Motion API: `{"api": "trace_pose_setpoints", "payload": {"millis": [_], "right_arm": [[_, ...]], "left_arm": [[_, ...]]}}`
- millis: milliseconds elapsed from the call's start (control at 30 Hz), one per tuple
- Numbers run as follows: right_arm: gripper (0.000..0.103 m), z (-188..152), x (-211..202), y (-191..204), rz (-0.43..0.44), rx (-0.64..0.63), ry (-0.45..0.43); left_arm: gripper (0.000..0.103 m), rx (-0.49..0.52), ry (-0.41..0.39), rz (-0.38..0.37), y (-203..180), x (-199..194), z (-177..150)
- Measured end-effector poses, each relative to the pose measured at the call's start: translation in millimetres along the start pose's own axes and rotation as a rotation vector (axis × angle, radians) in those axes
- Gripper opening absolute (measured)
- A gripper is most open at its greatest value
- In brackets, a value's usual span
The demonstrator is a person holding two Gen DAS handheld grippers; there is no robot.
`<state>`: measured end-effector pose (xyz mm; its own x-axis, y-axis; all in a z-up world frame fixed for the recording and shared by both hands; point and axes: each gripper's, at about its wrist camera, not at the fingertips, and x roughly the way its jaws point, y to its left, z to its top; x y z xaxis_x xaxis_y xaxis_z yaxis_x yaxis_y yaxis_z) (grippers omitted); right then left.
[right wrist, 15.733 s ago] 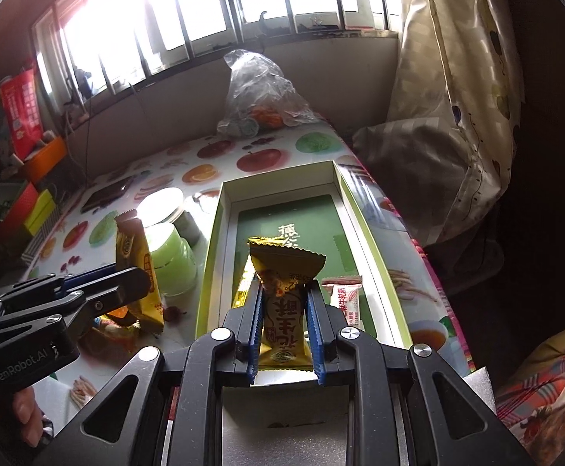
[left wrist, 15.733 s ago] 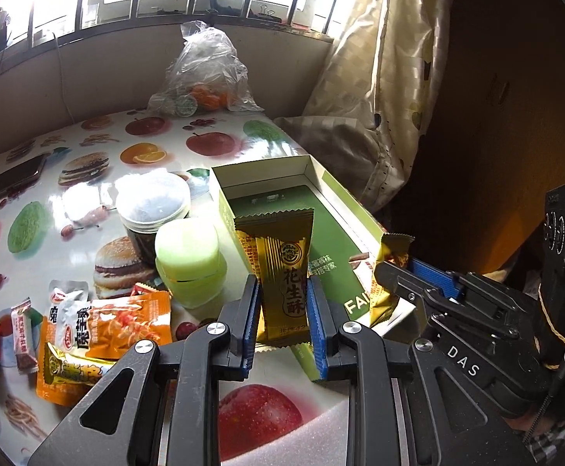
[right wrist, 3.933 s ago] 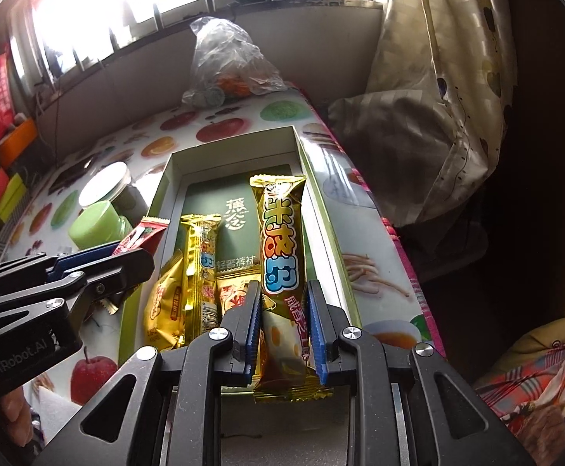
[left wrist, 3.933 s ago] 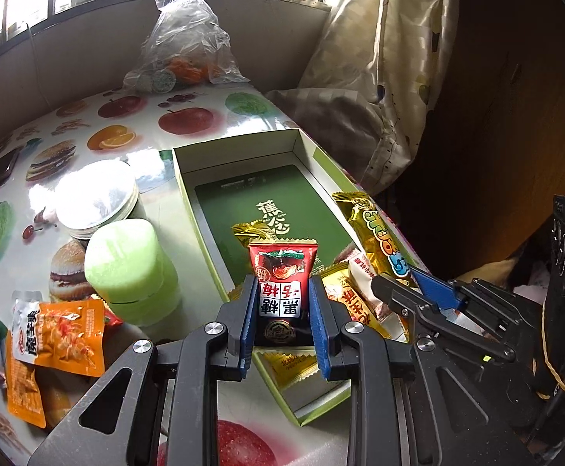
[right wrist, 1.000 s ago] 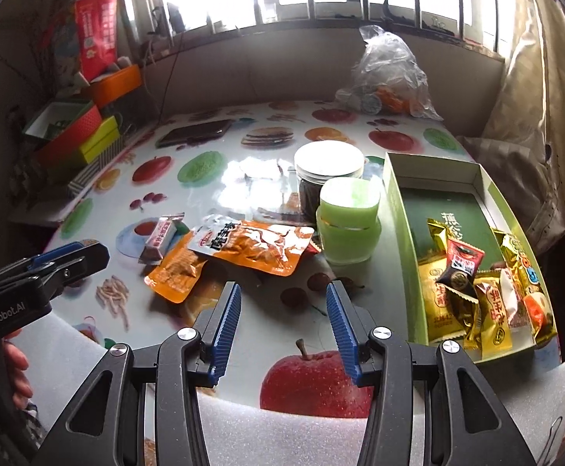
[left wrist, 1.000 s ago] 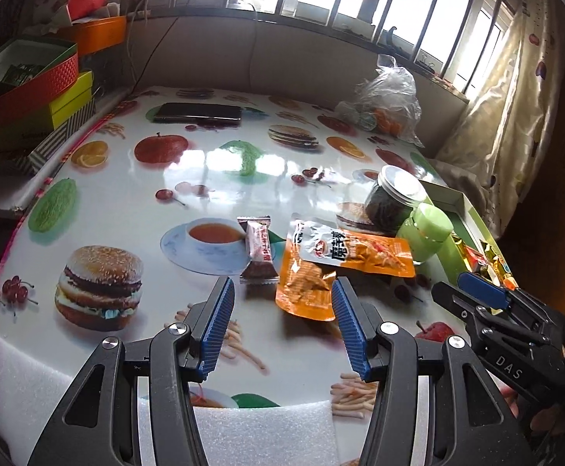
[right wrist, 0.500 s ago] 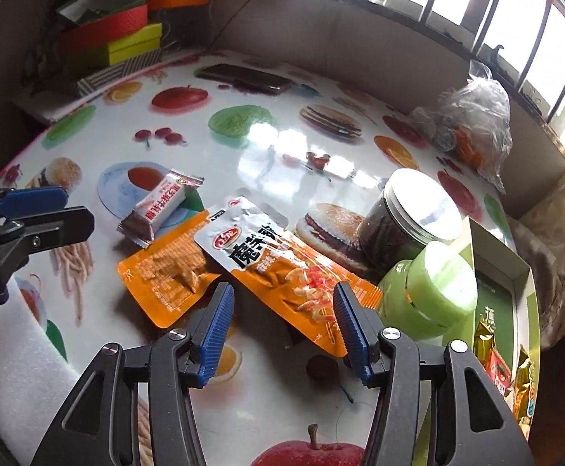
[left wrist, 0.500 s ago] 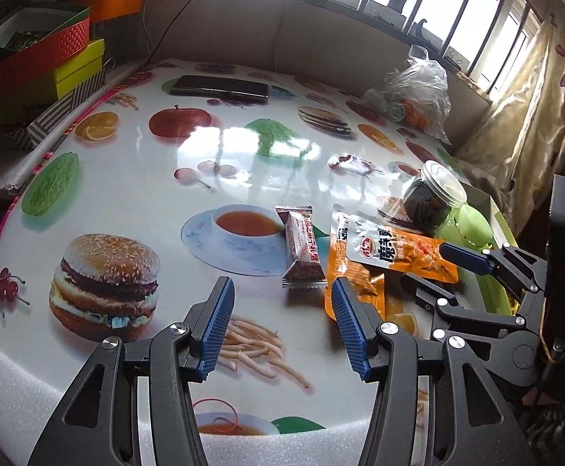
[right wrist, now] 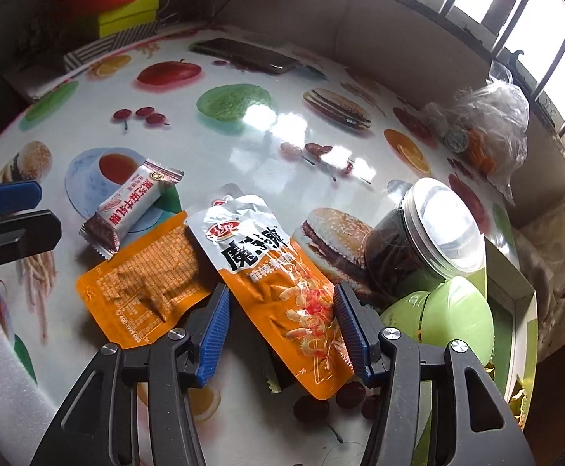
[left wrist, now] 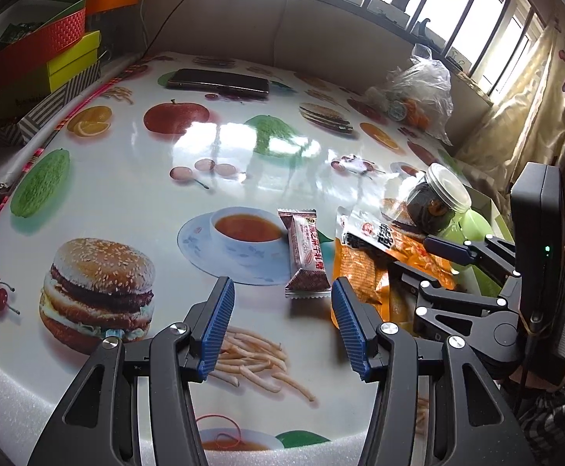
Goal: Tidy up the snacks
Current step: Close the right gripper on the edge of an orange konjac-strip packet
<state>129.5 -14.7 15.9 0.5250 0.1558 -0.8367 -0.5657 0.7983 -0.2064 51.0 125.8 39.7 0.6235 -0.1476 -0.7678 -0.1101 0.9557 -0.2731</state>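
Two packets left on the table. My right gripper is closing astride the orange pouch, not yet pinching; I'd square up first. Left gripper wide, empty, facing the wafer bar.

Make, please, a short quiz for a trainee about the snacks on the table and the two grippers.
1. True or false: the silver-topped pouch lies partly over the orange pouch.
2. Which gripper straddles the silver-topped pouch: A left, B right?
3. Fill in: the small bar lies just ahead of the ___ gripper.

Key: 1 true; 2 B, its jaws are closing, pads not yet pressing; 3 left.
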Motion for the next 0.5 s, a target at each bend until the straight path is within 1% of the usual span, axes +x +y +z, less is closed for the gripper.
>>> {"api": "trace_pose_setpoints", "payload": {"millis": [67,100,167,200,300,400,500], "right_arm": [[0.042,-1,1,-3,0.004,0.035,-0.005],[0.037,-1,0,-2,0.001,0.046,-0.009],[0.031,-1,-3,0,-0.007,0.05,-0.025],[0.026,-1,-5,1,-0.008,0.052,-0.033],[0.018,-1,-13,2,-0.01,0.059,-0.055],[0.014,-2,-20,1,-0.027,0.076,-0.069],[0.01,-6,-30,-6,-0.027,0.12,-0.095]], "left_arm": [[0.053,0.0,0.002,0.002,1,2,1],[0.053,0.001,0.004,0.003,1,3,2],[0.053,0.004,0.009,0.001,0,4,2],[0.053,0.009,0.012,-0.003,-1,5,2],[0.053,0.031,0.015,-0.018,-6,5,4],[0.053,0.057,0.026,-0.03,-12,6,5],[0.053,0.075,0.035,-0.058,-19,8,7]]}}
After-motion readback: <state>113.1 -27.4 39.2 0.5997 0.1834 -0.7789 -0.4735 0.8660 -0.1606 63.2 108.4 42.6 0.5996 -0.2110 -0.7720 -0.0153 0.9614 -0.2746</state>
